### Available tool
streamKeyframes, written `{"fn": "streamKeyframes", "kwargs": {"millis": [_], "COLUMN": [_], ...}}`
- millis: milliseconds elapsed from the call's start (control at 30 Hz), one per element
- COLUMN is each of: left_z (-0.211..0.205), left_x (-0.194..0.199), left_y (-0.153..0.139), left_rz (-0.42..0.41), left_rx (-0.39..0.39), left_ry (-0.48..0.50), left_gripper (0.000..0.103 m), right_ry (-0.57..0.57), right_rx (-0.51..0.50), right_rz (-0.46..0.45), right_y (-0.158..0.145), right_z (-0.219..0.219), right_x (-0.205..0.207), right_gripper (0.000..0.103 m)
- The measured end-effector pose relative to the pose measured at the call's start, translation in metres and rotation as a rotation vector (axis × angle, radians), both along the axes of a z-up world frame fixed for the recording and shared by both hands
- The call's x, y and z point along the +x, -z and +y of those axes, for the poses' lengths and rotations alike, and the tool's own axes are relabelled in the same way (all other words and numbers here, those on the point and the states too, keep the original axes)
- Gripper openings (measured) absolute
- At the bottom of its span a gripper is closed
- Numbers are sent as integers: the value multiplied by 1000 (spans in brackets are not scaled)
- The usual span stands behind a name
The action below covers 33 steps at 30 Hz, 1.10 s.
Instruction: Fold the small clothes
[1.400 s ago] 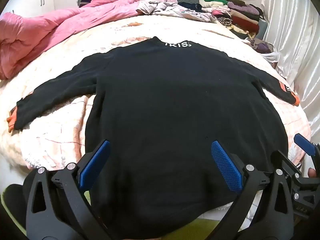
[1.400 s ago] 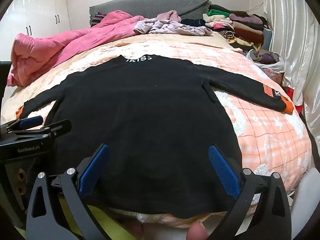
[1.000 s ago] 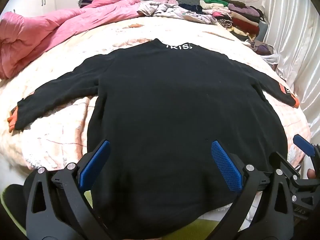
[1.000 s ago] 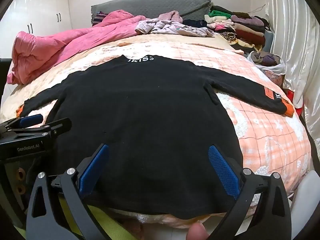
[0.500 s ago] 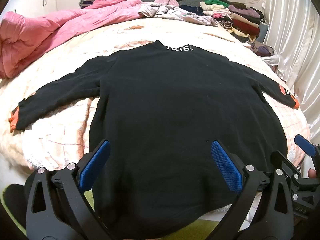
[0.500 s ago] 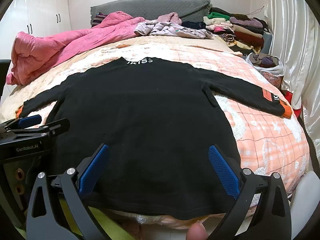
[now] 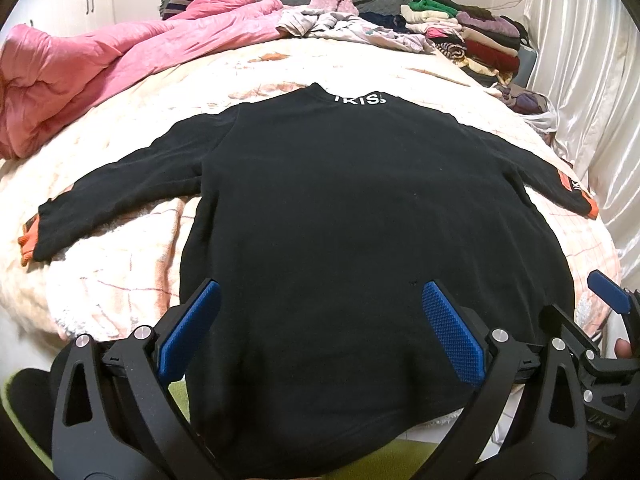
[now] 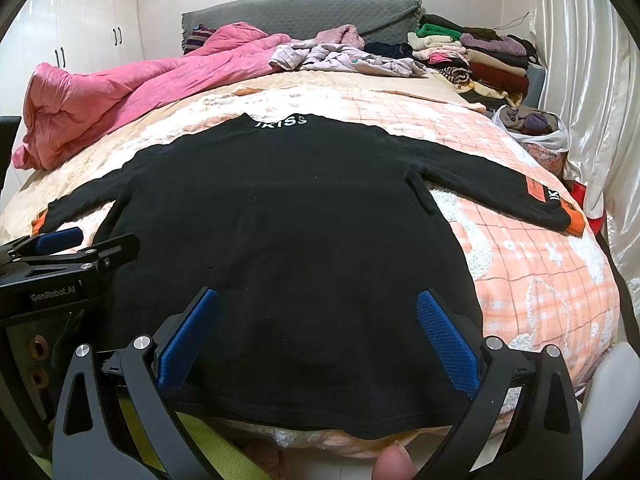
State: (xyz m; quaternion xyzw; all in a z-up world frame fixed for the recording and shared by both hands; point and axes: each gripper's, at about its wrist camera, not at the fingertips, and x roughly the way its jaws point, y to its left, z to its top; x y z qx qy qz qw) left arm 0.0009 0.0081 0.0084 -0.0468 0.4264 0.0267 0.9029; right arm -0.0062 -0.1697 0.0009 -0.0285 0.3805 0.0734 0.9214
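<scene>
Sweater: the black sweater (image 7: 360, 220) lies flat on the bed (image 8: 540, 272), collar at the far end with white lettering, hem at the near edge and hanging slightly over it, both sleeves spread out left and right with orange cuffs at their ends.

Change: very little over the last second and a half — the sweater keeps the same spread-out pose, no fold has appeared, and both views have only drifted slightly, the collar sitting a touch lower in frame than before.

Left gripper: the left gripper (image 7: 320, 332) hovers over the near hem, jaws wide apart, blue pads clear of the cloth as far as can be judged, nothing held.

Right gripper: the right gripper (image 8: 316, 336) hovers beside it over the near right part of the hem — jaws equally wide, holding nothing.

Meaning for the task: the garment looks laid out and smoothed, so the folding proper has not yet begun; the pause reads as lining up for a first grasp, probably at a sleeve or the hem.

Surroundings: a pink duvet (image 7: 100, 64) is bunched at the far left, a stack of folded clothes (image 8: 472, 56) sits at the far right, and loose garments (image 8: 344, 56) lie between them.
</scene>
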Motion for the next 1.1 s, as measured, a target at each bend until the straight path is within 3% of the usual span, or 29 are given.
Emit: {"fn": "streamKeyframes", "kwargs": {"millis": [1100], "left_z": [4], "left_x": [8], "left_y": [0], "left_rz": [-2], "left_rx": [6], "left_ry": [-17], "left_gripper": [95], "right_ry": [-5], "right_rx": [-4], "right_rz": [-10], "right_y": [1], "right_z": [0], "right_x": [8], "right_gripper": [99]}}
